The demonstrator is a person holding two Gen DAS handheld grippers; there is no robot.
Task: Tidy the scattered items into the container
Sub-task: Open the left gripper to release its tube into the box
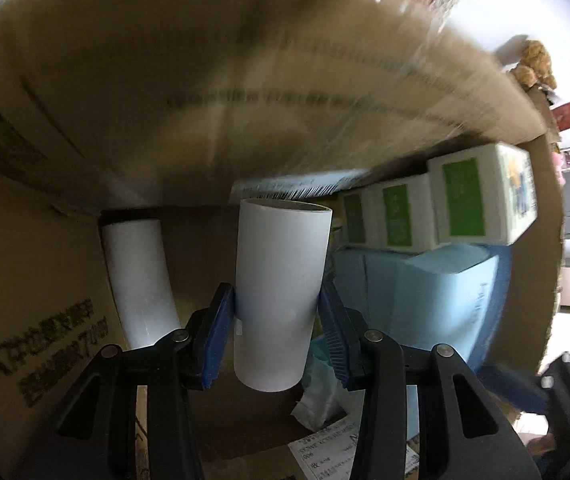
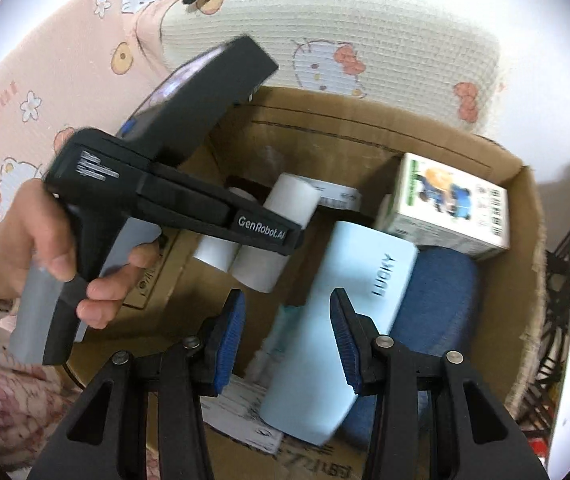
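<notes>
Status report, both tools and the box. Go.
Left tool shut on white roll, inside cardboard box. Right tool empty above pale blue box. Second roll alongside.

My left tongs (image 1: 277, 316) point steeply down into the cardboard box (image 2: 525, 208), their blue pads pressed on either side of a white tube (image 1: 281, 292) that stands between them. My left hand (image 2: 45, 256) wraps the grey handle just outside the box's near-left wall, thumb on top, fingers curled beneath. My right tongs (image 2: 287, 340) hang over the box's middle, jaws apart, gripping nothing.
</notes>
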